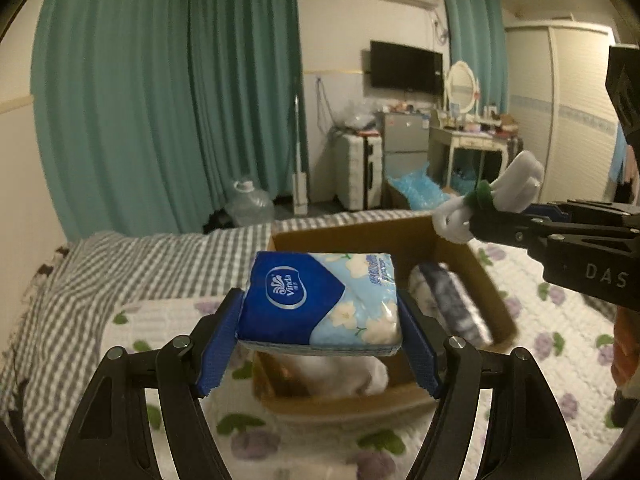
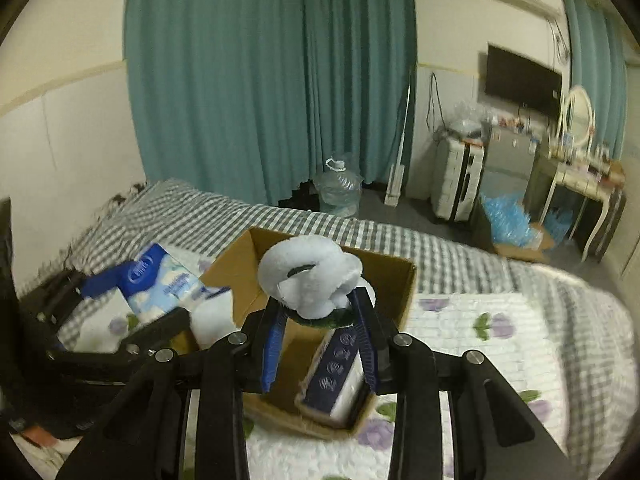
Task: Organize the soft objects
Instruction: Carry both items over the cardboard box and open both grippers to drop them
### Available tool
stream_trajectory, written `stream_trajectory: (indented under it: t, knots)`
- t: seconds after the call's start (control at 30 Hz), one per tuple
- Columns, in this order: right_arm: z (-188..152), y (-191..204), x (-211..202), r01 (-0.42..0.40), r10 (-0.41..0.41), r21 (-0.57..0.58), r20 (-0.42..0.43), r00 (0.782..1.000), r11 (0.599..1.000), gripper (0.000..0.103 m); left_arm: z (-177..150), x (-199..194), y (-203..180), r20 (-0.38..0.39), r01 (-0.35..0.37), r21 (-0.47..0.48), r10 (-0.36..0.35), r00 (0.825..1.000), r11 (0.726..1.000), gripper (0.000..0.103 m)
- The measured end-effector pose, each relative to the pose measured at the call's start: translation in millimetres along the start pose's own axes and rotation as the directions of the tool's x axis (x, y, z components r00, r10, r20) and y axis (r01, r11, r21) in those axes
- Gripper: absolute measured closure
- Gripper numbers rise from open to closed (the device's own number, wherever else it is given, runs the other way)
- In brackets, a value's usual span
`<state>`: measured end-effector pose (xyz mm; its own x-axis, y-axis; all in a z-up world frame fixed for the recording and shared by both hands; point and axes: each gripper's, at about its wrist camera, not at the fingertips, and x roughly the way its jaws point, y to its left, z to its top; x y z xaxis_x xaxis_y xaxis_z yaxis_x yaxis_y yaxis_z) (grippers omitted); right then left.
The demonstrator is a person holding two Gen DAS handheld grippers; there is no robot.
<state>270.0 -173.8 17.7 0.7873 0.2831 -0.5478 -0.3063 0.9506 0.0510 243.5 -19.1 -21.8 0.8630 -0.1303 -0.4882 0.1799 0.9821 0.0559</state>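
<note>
My left gripper [image 1: 320,312] is shut on a blue and white Vinda tissue pack [image 1: 320,300] and holds it above the open cardboard box [image 1: 496,304] on the bed. The pack also shows in the right wrist view [image 2: 160,284]. My right gripper [image 2: 316,312] is shut on a white plush toy with a green band [image 2: 308,276], held over the box [image 2: 236,272]. From the left wrist view the toy [image 1: 516,188] hangs over the box's far right corner. Inside the box lie a dark blue patterned pack [image 2: 336,372] and something white [image 1: 348,372].
The box stands on a flowered white quilt [image 1: 560,344] over a grey checked sheet [image 1: 120,264]. Teal curtains [image 1: 168,92], a water jug [image 1: 250,202], a suitcase [image 1: 360,168] and a dressing table [image 1: 468,140] stand beyond the bed.
</note>
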Motion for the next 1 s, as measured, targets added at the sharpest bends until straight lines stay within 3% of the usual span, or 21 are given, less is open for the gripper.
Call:
stream_trajectory:
  t: [0.17,0.33,0.4,0.47,0.5,0.7,1.0]
  knots:
    - [-4.6,-5.3,36.0,0.007,-0.008,-0.024,-0.032,0.999,1.000,0.071,-5.7,38.0,2.4,-0.054,-0.004,-0.005,0.004,0.999,1.000,0.031]
    - [-11.5,-7.1,56.6,0.003,-0.005,-0.046,-0.049,0.999,0.999,0.069,-7.7,49.5,-3.1,-0.055,0.012,0.003,-0.012,0.998,1.000,0.029]
    - [-12.0,-7.0,59.5,0.028,-0.030,-0.057,-0.041,0.999,0.998,0.060,-7.3,51.0,-4.1,-0.054,0.018,0.000,-0.018,0.998,1.000,0.029]
    - [-11.4,-11.0,58.9,0.036,-0.038,-0.043,-0.029,0.999,0.998,0.033,-6.4,51.4,-5.1,-0.053,0.011,-0.004,-0.011,0.999,1.000,0.027]
    - [-10.8,-14.0,57.1,0.032,-0.033,-0.027,-0.021,0.999,0.999,0.028,-5.9,51.8,-5.7,-0.059,0.001,-0.005,-0.001,0.998,1.000,0.027]
    - [-9.2,-23.3,39.5,0.049,-0.049,0.008,0.014,0.999,0.999,0.021,0.8,45.2,-12.4,-0.046,-0.035,0.008,0.035,0.998,0.999,0.027]
    - [-4.0,-23.6,-24.0,0.069,-0.073,0.046,0.096,0.993,0.997,0.010,34.2,-9.8,-13.9,0.064,-0.042,0.004,0.042,0.997,0.999,0.026]
